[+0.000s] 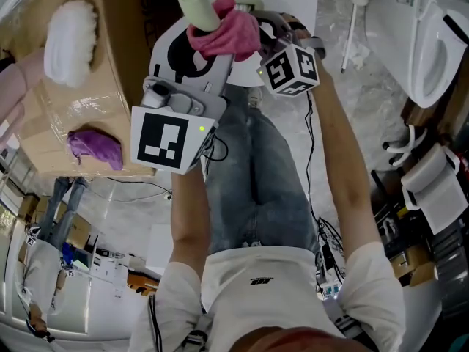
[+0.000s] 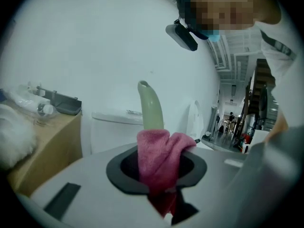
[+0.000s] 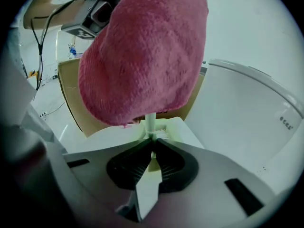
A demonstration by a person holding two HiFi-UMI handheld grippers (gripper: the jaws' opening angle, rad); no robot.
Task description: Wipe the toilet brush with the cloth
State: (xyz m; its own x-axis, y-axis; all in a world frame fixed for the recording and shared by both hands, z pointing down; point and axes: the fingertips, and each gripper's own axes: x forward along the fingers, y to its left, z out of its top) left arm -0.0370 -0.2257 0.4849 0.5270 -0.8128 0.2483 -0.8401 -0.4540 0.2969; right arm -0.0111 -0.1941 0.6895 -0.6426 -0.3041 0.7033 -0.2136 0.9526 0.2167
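The pink cloth [image 2: 164,160] wraps the lower part of the toilet brush [image 2: 151,108] and covers the pads of the left gripper [image 2: 159,175]. In the right gripper view, the cloth hides everything above the thin stem [image 3: 150,122]. The head view's far edge cuts off the brush tip.
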